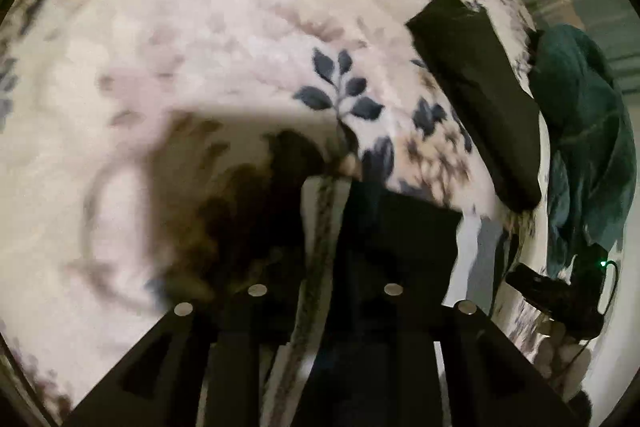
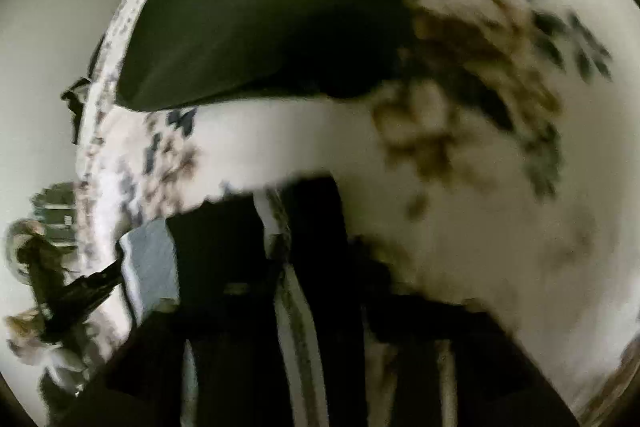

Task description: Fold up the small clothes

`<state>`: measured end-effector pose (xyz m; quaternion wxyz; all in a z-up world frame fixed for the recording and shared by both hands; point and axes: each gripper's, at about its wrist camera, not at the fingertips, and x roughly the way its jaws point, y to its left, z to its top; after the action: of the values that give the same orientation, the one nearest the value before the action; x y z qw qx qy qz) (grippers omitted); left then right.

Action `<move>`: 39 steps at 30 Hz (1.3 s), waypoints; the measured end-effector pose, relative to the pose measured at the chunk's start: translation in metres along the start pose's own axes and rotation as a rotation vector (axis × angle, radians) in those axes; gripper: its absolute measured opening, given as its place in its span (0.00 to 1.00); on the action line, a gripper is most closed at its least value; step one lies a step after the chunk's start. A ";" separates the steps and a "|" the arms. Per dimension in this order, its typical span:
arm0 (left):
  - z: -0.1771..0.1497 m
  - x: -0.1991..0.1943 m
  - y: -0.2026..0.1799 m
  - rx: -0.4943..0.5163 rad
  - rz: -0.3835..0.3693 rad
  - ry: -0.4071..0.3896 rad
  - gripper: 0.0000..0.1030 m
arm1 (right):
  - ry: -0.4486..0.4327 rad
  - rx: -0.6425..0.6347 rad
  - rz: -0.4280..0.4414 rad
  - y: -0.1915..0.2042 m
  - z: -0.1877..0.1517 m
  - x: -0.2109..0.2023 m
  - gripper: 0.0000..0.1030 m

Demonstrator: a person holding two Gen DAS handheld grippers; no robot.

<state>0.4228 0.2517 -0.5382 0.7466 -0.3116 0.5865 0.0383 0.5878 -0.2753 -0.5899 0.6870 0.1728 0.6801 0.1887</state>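
1. Left wrist view: the left gripper (image 1: 326,187) pinches a pale striped cloth (image 1: 320,227), which runs down between its fingers toward the camera; the jaws stand narrow, closed on the fabric. It hangs just above a floral blanket (image 1: 200,47). A dark folded garment (image 1: 476,91) lies well apart to the upper right, its long axis slanting away along the blanket's edge, with a green cloth (image 1: 584,131) beyond it. The other gripper (image 1: 556,291) shows low at the right, near the cloth's far side.

2. Right wrist view: the right gripper (image 2: 276,223) likewise holds the striped cloth (image 2: 296,307), a strip of it passing between the nearly closed fingers, though blur hides the exact contact. The dark garment (image 2: 264,15) lies ahead and above, long axis running left to right across the blanket (image 2: 500,227). The left gripper (image 2: 80,291) sits to the left, with a pale fold (image 2: 150,263) between the two.

3. Judgement: both hands grip opposite ends of one small cloth, so the coming fold likely turns on the span between them, not the dark garment, which the right hand is nearer.
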 end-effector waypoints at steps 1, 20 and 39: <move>-0.008 -0.007 0.000 0.014 0.023 -0.003 0.40 | 0.014 0.022 0.023 -0.006 -0.012 -0.005 0.61; -0.091 -0.001 0.011 -0.038 0.122 0.049 0.89 | 0.130 0.086 -0.086 -0.025 -0.132 -0.005 0.09; -0.039 0.045 0.009 0.013 -0.118 0.030 0.89 | 0.008 0.304 0.488 -0.027 -0.169 0.069 0.95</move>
<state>0.3999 0.2251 -0.5873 0.7405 -0.3415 0.5786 -0.0143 0.4199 -0.2676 -0.6653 0.5849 0.4314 0.6417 0.2450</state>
